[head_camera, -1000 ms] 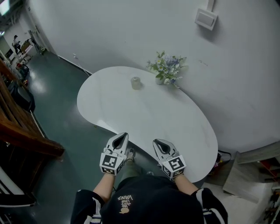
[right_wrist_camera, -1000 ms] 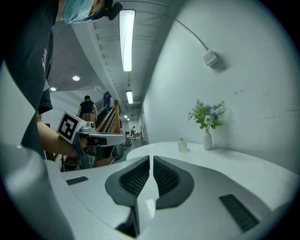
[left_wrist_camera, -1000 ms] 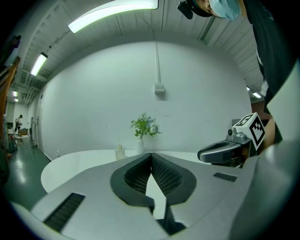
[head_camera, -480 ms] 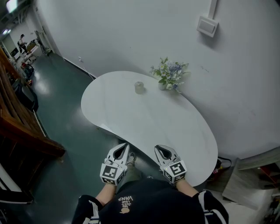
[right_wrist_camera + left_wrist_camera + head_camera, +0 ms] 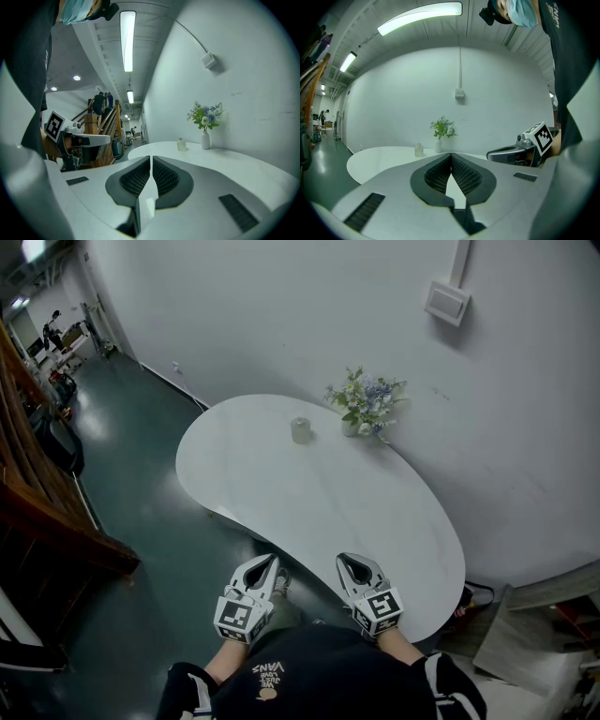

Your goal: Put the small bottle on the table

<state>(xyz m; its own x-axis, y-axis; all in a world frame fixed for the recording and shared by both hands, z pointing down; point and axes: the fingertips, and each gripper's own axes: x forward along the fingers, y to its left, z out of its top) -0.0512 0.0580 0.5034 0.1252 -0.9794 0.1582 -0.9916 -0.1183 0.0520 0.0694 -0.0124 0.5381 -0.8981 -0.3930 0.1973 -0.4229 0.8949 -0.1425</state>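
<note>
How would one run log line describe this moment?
left tool: shut, empty | right tool: shut, empty | small bottle: upright on table, beside flower vase

Room inventory.

- Wall (image 5: 281,324): plain white, unbroken, running behind the surface.
- Wall box (image 5: 446,302): pale square housing set high up, with a thin conduit rising from it.
- Floor (image 5: 141,484): dark green and glossy, catching reflections of the lamps.
- Surface (image 5: 309,507): white kidney-shaped top, one long edge close to the wall.
- Vase of flowers (image 5: 364,401): small white vase with green sprigs and pale blue and white blooms, on the surface's wall side.
- Wooden staircase (image 5: 47,521): brown timber beams along the left.
- Tube light (image 5: 419,18): long ceiling fitting, lit.
- Corridor (image 5: 56,334): far left and lit, its furniture too small to identify.
- Grey panels (image 5: 548,606): lower right, beside the wall.
</note>
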